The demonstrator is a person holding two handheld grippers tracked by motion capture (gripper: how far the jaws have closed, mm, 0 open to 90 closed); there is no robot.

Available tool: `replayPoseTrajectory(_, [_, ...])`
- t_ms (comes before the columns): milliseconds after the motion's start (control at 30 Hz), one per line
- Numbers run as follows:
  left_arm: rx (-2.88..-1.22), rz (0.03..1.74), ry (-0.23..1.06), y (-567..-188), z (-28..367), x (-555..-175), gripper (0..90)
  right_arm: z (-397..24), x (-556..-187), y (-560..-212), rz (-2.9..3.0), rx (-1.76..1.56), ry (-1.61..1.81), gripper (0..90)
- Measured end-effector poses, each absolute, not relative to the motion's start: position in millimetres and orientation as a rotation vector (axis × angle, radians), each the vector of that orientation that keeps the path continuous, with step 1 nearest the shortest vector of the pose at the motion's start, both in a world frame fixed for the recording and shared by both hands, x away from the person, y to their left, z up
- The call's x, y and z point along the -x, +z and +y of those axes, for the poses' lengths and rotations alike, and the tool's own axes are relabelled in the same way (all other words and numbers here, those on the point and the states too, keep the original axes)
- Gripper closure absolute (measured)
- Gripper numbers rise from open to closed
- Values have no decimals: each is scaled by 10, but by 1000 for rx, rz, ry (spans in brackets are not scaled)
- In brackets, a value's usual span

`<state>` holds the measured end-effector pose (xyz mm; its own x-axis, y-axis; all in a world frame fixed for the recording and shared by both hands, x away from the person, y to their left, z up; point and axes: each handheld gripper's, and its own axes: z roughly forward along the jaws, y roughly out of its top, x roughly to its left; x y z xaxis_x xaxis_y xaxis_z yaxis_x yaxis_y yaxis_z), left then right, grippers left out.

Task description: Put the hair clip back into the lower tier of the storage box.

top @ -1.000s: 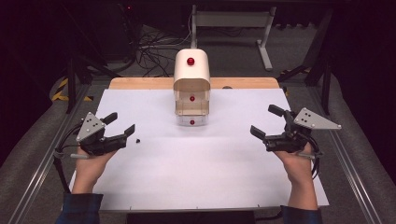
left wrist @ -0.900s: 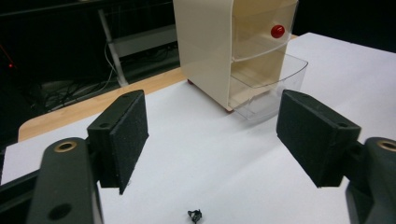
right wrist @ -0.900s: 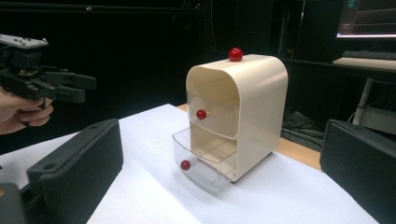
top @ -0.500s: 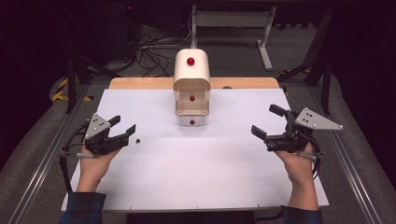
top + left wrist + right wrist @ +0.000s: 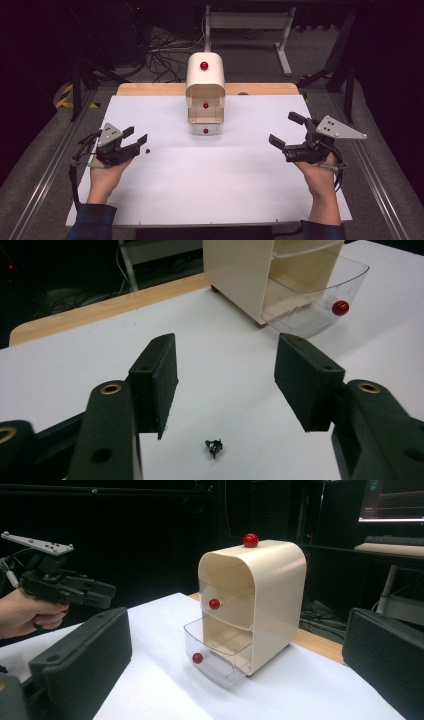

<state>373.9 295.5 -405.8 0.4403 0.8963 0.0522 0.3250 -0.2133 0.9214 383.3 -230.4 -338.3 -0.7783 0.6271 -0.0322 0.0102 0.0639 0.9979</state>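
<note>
Lower middle of the left gripper view: small black object (image 5: 214, 447) lying on the white surface (image 5: 225, 385), low in the frame between the two black jaws, touching neither.
Same object, high view: tiny dark speck (image 5: 148, 150) left of centre, just past the jaw tips of the left gripper (image 5: 136, 139).
Identity: too small to name; irregular dark bit, possibly a small clip or hardware part.
Handling, judged: very light; likely stiff; low profile against the sheet, so prone to skid or flick away under a glancing pad rather than be crushed.
Hold point, judged: across the widest part of the body, pads set down close to the sheet and squared on either side.
Left jaws: roughly half open, just been closing, holding nothing; pads clear of the object.
Offset, judged: object sits nearer the left-hand pad in the left gripper view than the right-hand one; slight centring advisable before contact.
Right gripper (image 5: 290, 132): right of frame in the high view, jaws wide apart, holding nothing, well apart from the object.
Drawer unit (image 5: 205, 95): cream cabinet at upper centre of the high view; clear bottom drawer (image 5: 212, 652) pulled out, well apart from the object.
</note>
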Motion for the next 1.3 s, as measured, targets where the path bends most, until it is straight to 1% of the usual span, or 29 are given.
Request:
replayPoseTrajectory(533, [-1777,1135,751,-4189,2936,-3843,503,-2311,-3832,-3382,1884,-635,1762,2])
replayPoseTrajectory(1100, [-1841,1191,731,-4330,2879,-3939,573,-2331,-3819,-3371,1874,-638,1763,2])
replayPoseTrajectory(1300, [-1863,1201,726,-4368,2861,-3962,584,-2331,-3816,-3368,1874,-635,1763,2])
